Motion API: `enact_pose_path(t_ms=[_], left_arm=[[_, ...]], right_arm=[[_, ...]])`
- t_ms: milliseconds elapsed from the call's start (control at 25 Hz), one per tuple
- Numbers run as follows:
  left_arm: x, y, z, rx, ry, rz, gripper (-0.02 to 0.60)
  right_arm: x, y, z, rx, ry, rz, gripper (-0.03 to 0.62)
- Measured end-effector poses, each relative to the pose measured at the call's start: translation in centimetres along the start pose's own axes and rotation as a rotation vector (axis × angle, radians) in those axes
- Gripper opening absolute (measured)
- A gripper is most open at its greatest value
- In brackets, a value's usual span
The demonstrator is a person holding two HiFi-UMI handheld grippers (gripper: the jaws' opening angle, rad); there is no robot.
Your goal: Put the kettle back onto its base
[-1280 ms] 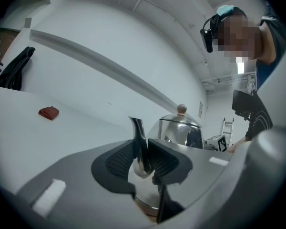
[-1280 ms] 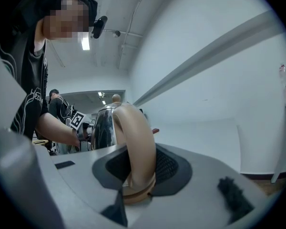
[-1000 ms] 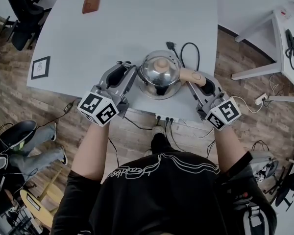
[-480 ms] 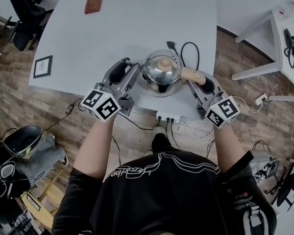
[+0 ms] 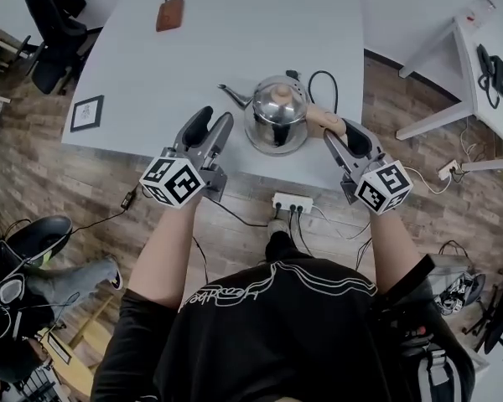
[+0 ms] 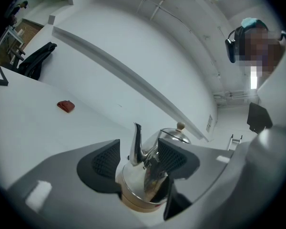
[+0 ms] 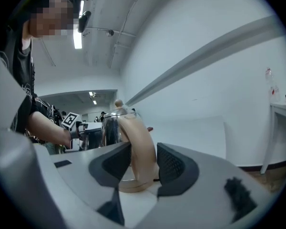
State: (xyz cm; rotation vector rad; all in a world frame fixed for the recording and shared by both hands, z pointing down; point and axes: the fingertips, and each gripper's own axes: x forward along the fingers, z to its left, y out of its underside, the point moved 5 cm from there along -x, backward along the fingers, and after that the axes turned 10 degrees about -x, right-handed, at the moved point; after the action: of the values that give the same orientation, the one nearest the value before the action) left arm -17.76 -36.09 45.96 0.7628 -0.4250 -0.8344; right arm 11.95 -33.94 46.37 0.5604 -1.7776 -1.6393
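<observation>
**Item: kettle (image 5: 275,120).** Polished steel, rounded body, with a thin curved spout (image 5: 231,95), a tan lid knob (image 5: 279,95) and a tan arched handle (image 5: 322,121) on the side opposite the spout. It stood upright on a round tan base (image 6: 139,205), on the near part of the white table (image 5: 235,40), between the two grippers.

**Tools.**
- Left gripper (image 5: 215,117): its jaws had just been opening and stood wide apart. It was near the kettle's spout side and clear of the steel, with nothing pressed by the pads.
- Right gripper (image 5: 340,131): its jaws had also just been opening and were spread. The handle stood between the pads with a gap showing on one side, so it was not clamped.

**Surroundings.**
- A black cord (image 5: 323,80) looped on the table just behind the kettle.
- A brown pouch (image 5: 169,13) lay well apart at the far end.
- A framed picture (image 5: 87,112) lay at the table's left corner.
- On the wooden floor below the near edge lay a power strip (image 5: 291,201).
- A dark chair (image 5: 54,32) stood to the left.
- A side table (image 5: 478,32) with a telephone (image 5: 493,67) stood to the right.
- Nothing stood between either gripper and the kettle.

**View notes.**
- Only the two gripper views showed the base ring under the body.
- The left gripper view framed the spout between its pads.
- The right gripper view showed the handle close up, with the left gripper's marker cube (image 7: 70,120) beyond it.
- The cord's loop and the floor items appeared in the head view alone.
</observation>
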Motion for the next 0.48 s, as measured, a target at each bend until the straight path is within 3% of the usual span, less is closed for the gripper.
enact_pose_path(t_ms=[160,280,440,480], left_arm=[[-2.4,0.4,-1.7,0.007,0.015,0.026,0.227],[-4.1,1.0,-4.2,0.046,0.054,0.070,0.132],[-6.9,2.3,-8.8,0.103,0.107,0.154,0.006],[-7.8,2.7,-10.2,0.122,0.139,0.182,0.006]], right_arm=[[-1.9,-0.9,0.8,-0.047,0.060,0.015,0.164],[-3.8,-2.2,2.3,-0.063,0.079,0.008,0.164],[-6.3,-6.0,7.6,-0.078,0.003,-0.022,0.164],[-6.9,-7.1,9.4,-0.078,-0.034,-0.028,0.163]])
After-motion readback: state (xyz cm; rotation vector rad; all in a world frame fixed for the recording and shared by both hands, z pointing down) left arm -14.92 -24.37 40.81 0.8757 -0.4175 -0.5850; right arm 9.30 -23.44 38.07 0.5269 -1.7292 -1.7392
